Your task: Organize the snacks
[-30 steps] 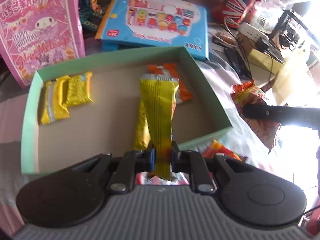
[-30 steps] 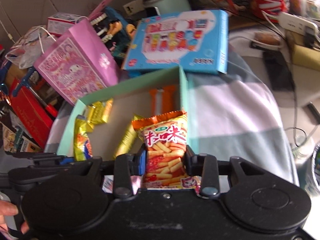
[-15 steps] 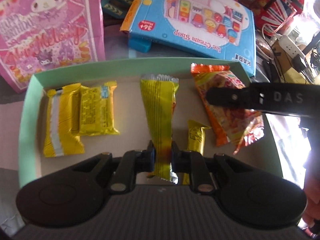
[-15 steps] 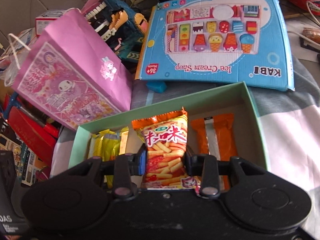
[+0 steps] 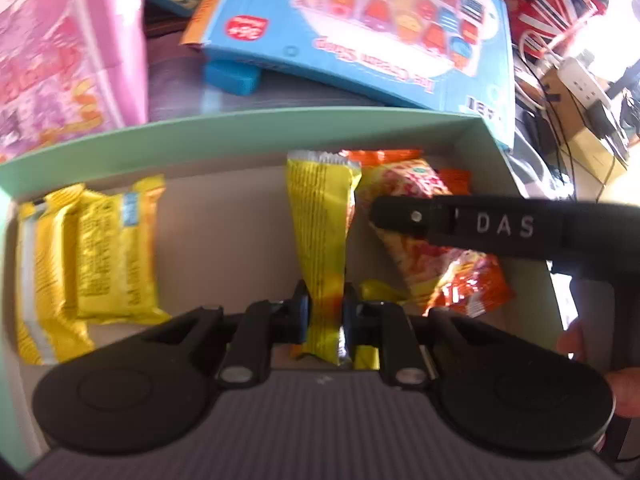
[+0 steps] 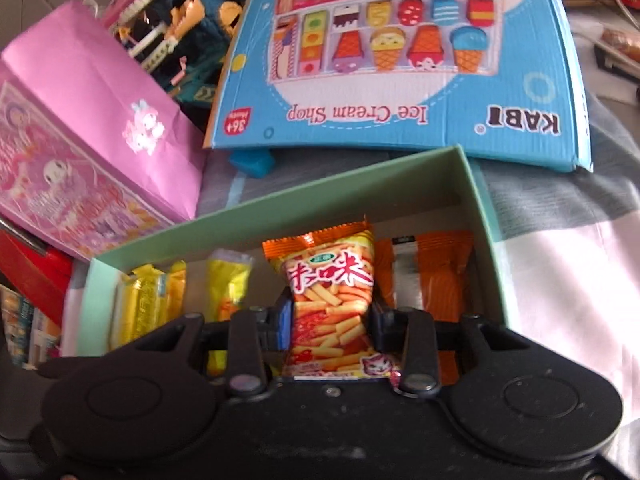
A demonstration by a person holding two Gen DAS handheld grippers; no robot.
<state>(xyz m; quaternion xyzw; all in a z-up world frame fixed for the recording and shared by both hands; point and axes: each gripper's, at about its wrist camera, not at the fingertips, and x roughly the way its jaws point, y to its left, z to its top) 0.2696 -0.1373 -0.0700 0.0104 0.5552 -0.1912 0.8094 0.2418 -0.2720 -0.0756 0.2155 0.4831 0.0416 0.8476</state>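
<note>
A mint-green box (image 5: 240, 128) (image 6: 280, 208) holds several snacks. My left gripper (image 5: 324, 312) is shut on a long yellow snack packet (image 5: 320, 216), held low inside the box at its middle. My right gripper (image 6: 330, 320) is shut on an orange snack bag with red characters (image 6: 330, 280), inside the box right of the middle; that bag shows in the left wrist view (image 5: 432, 256) under the right gripper's arm (image 5: 500, 228). Two yellow packets (image 5: 88, 248) lie at the box's left. An orange packet (image 6: 424, 276) lies at its right.
A blue Ice Cream Shop toy box (image 6: 400, 60) lies just behind the green box. A pink gift bag (image 6: 80, 136) stands at the back left. A small yellow packet (image 5: 376, 292) lies under my left gripper. Cables and a power strip (image 5: 580, 76) are at the far right.
Both grippers moved forward over the box and lowered into it, each still holding its snack. The right gripper's bag came from outside the box's right wall to beside the orange packet.
</note>
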